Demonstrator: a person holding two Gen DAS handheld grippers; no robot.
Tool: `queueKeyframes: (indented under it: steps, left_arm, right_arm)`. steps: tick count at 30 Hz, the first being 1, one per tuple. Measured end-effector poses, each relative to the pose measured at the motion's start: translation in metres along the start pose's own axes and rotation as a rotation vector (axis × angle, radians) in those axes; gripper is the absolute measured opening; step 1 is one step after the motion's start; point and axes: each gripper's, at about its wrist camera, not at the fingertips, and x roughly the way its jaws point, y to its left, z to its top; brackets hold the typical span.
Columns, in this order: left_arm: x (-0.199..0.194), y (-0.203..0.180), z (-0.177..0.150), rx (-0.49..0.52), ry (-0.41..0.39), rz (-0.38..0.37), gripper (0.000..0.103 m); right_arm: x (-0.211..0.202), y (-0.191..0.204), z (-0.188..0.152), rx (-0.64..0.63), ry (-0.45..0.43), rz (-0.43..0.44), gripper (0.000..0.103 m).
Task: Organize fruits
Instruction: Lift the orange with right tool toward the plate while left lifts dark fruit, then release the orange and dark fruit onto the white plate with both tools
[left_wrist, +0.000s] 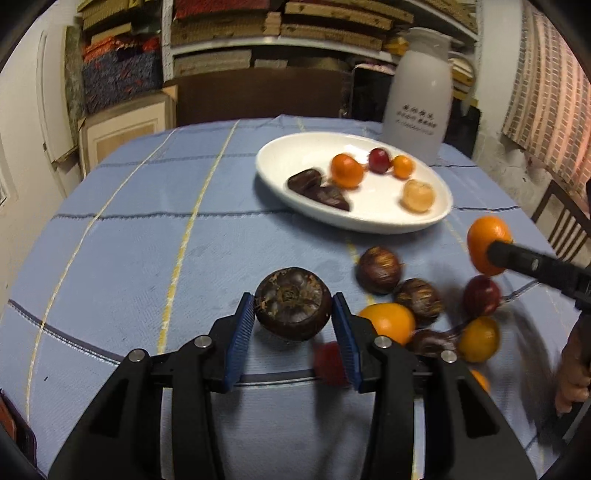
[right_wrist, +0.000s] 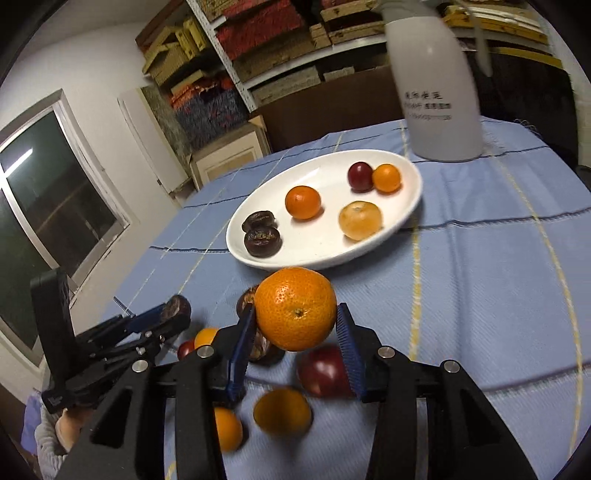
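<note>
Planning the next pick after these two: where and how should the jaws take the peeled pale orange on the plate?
Grip the peeled orange across its widest middle, coming from above: it sits low inside the plate rim, apart from the other fruit, leaving room either side.

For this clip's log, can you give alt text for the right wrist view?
The right gripper holds an orange mandarin above a blue tablecloth, with loose fruits below. Beyond, a white plate already holds six fruits; the left gripper grips a dark fruit.

R gripper (right_wrist: 297, 321) jaws clamp orange (right_wrist: 295, 308) above tablecloth (right_wrist: 480, 295).
</note>
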Motion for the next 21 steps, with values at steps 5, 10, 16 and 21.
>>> queueKeyframes:
  steps: [5, 10, 16, 21]
  left_arm:
    - [-0.018, -0.024, 0.027, 0.044, -0.049, -0.047, 0.042]
    - [-0.028, -0.031, 0.085, 0.047, -0.118, -0.045, 0.042]
    - [0.006, -0.022, 0.135, 0.005, -0.12, -0.043, 0.042]
    - [0.07, -0.01, 0.156, -0.019, -0.053, -0.012, 0.042]
  right_arm:
    - [-0.016, -0.011, 0.006, 0.03, -0.025, 0.012, 0.044]
    - [-0.032, -0.012, 0.053, 0.015, -0.092, -0.002, 0.044]
    - [-0.016, 0.0, 0.099, -0.017, -0.137, 0.008, 0.044]
    - [0.042, 0.005, 0.109, -0.061, -0.057, -0.005, 0.044]
